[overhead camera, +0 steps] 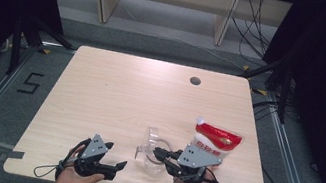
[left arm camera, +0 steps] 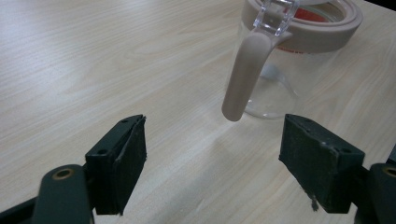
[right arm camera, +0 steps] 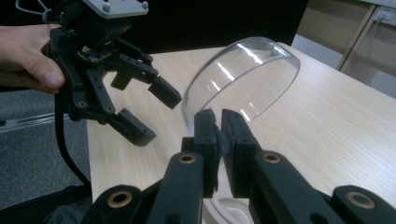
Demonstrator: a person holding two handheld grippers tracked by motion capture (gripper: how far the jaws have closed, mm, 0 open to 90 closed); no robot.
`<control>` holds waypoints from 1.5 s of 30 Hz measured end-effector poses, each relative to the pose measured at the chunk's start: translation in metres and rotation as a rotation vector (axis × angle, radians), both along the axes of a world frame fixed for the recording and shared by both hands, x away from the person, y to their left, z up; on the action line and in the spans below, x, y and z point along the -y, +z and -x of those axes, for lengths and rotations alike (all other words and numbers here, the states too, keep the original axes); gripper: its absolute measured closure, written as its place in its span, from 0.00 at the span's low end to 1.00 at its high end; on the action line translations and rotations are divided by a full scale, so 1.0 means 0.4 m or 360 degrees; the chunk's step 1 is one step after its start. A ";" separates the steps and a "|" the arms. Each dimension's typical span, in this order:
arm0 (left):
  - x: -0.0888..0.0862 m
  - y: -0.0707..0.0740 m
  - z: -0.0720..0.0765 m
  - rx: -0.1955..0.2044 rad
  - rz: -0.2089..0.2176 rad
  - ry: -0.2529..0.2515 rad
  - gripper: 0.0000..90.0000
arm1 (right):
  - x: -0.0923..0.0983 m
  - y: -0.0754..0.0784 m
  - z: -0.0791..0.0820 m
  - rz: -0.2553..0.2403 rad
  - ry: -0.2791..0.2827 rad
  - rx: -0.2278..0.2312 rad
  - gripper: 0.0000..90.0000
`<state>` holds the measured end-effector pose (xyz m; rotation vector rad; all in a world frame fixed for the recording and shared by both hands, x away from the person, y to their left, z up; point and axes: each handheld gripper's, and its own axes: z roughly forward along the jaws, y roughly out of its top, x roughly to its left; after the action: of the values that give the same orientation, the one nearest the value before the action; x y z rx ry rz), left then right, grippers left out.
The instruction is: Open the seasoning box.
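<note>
Work in hand: opening a clear jar [overhead camera: 153,157] so the red-and-white pouch [overhead camera: 216,140] behind it can be used, by my judgement
Right hand-held gripper [right arm camera: 218,126]: clenched on the rim of the clear hinged lid [right arm camera: 243,74]; lid lifted, tilted back
Left hand-held gripper [left arm camera: 212,154]: released, nothing between its jaws; just beside the jar's beige handle [left arm camera: 245,74], apart from it
Jar: stands on the worktop [overhead camera: 115,93] near the front edge, between the two grippers
Done: lid up
Left: pouch untouched; jar looks empty
</note>
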<state>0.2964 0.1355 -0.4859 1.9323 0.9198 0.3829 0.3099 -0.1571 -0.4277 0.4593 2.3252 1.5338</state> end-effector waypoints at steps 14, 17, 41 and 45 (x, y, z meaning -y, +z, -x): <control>-0.012 -0.002 -0.002 0.0031 -0.0003 0.0012 0.25 | -0.031 -0.010 0.006 0.0014 0.0061 -0.0018 0.93; -0.010 -0.006 -0.004 0.0019 0.0006 0.0018 0.26 | -0.025 -0.012 0.008 0.0014 0.0058 -0.0016 0.92; -0.005 -0.022 -0.007 -0.0026 0.0016 -0.0036 0.21 | 0.180 -0.048 0.033 -0.0062 -0.0157 -0.0056 0.78; -0.003 -0.022 -0.006 -0.0029 0.0003 -0.0044 0.21 | 0.205 -0.055 0.038 -0.0062 -0.0176 -0.0068 0.76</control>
<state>0.2988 0.1369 -0.4948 1.9478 0.9036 0.3487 0.2949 -0.2392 -0.4498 0.6252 2.2640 1.5340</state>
